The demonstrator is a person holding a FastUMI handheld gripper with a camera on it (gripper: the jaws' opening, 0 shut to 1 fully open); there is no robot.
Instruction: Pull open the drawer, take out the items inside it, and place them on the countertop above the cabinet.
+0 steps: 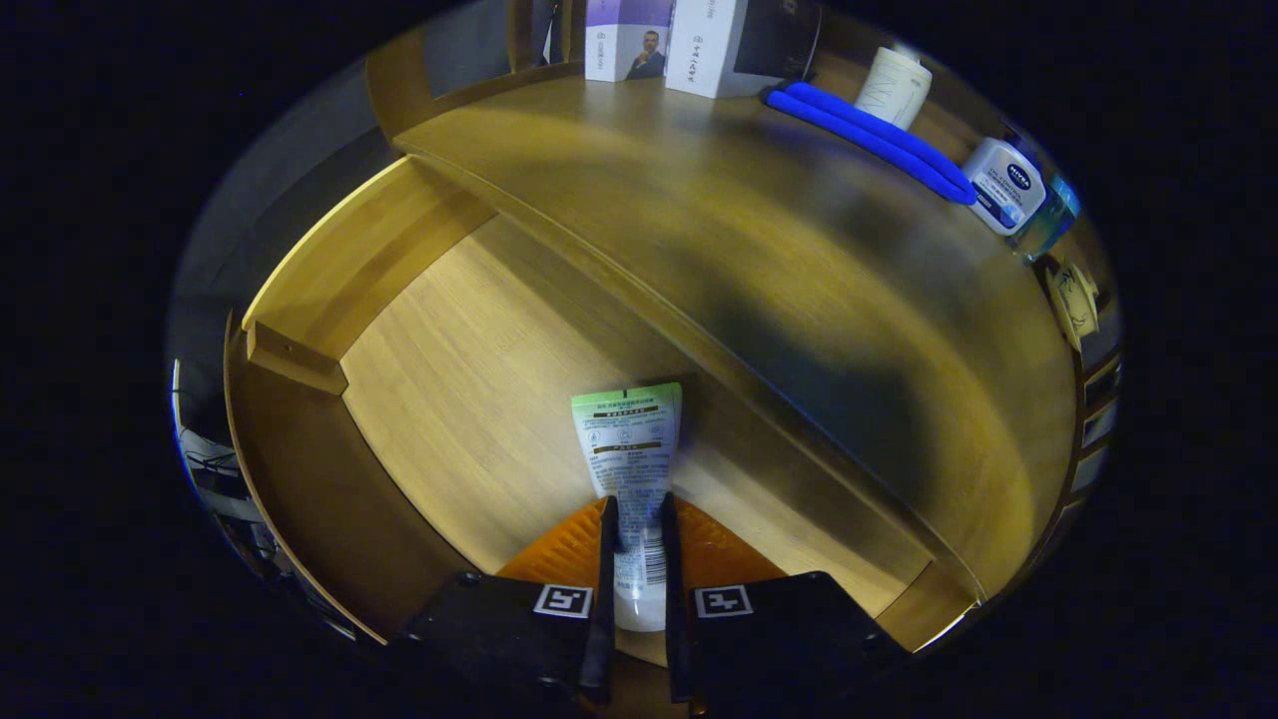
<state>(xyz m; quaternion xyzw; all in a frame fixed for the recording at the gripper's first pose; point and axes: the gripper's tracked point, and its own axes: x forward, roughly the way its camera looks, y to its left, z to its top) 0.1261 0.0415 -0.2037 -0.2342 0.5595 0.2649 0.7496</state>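
Gripper view: both fingers are clamped on a tube (green-topped, its print too small to read), held over the open drawer. Beyond lies the countertop, bearing two boxes, a blue roll, a white cup and a Nivea jar.

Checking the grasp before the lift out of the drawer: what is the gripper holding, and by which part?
The gripper is shut on the white tube, pinching its lower body near the cap end, above the open drawer.
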